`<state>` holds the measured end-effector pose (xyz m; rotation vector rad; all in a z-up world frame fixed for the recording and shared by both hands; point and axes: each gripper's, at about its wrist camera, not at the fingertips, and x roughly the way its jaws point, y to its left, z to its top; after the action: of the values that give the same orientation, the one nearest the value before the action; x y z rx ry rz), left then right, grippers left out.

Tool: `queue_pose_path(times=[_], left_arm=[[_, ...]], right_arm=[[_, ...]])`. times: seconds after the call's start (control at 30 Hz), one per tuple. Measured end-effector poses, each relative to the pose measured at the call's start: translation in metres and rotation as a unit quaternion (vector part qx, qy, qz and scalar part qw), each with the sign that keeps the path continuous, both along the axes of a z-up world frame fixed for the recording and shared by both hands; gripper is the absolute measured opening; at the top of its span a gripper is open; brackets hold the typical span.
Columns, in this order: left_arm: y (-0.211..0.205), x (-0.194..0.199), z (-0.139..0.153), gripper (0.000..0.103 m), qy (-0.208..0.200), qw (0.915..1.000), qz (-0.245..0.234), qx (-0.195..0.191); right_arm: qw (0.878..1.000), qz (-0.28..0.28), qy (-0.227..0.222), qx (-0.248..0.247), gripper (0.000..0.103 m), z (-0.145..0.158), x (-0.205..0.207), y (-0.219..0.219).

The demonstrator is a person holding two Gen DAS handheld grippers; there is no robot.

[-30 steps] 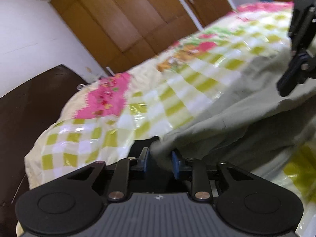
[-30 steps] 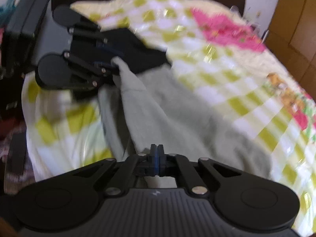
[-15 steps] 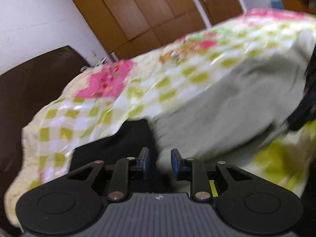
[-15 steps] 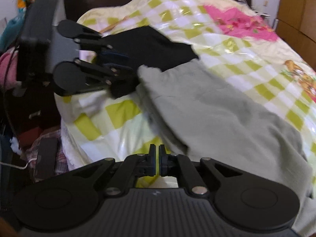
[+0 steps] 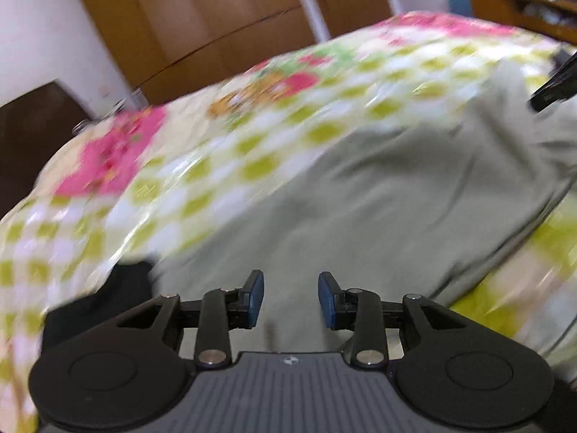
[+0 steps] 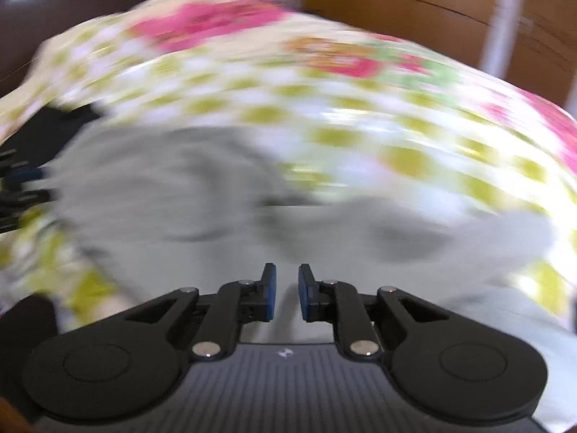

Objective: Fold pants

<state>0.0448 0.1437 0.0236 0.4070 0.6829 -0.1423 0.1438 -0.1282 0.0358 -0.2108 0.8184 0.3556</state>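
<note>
Left tongs (image 5: 290, 297): jaws parted, lately widened, nothing gripped.
Right tongs (image 6: 287, 290): narrowly parted, lately widened, empty.
Grey pants (image 5: 378, 216): laid on checked bedspread (image 5: 223, 166), at 12 o'clock.

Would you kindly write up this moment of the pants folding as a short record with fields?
surface: bed with a checked quilt
garment: grey pants, lying on the quilt, creased
other cloth: black garment by the pants' near-left edge
left gripper: open, jaws just been opening, nothing pinched between the pads
right gripper: open, narrow gap, jaws just been opening, nothing pinched
image quality: both views motion-blurred
background: wooden wardrobe
</note>
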Motion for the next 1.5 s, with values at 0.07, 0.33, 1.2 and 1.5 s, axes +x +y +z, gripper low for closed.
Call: queue_pose_path(times=[0.07,0.33,1.2,1.5], left_arm=[[-0.033,0.010,0.000,0.048,0.002,0.9989,-0.043,-0.018],[-0.152,0.038,-0.015,0.054,0.039,0.9818,-0.172,-0.071],[-0.222,0.026,-0.020,0.065,0.050,0.9692,-0.236,-0.048],[-0.247,0.023,-0.031,0.065,0.057,0.9664,-0.251,-0.008]], right_arm=[[0.998,-0.063,0.005,0.018,0.027,-0.002,0.016,-0.039],[0.959,-0.218,0.044,0.175,0.030,-0.033,0.067,-0.151],[0.912,-0.273,-0.076,0.296,0.006,0.026,-0.018,-0.228],[0.865,-0.336,-0.005,0.372,0.031,-0.059,-0.022,-0.269]])
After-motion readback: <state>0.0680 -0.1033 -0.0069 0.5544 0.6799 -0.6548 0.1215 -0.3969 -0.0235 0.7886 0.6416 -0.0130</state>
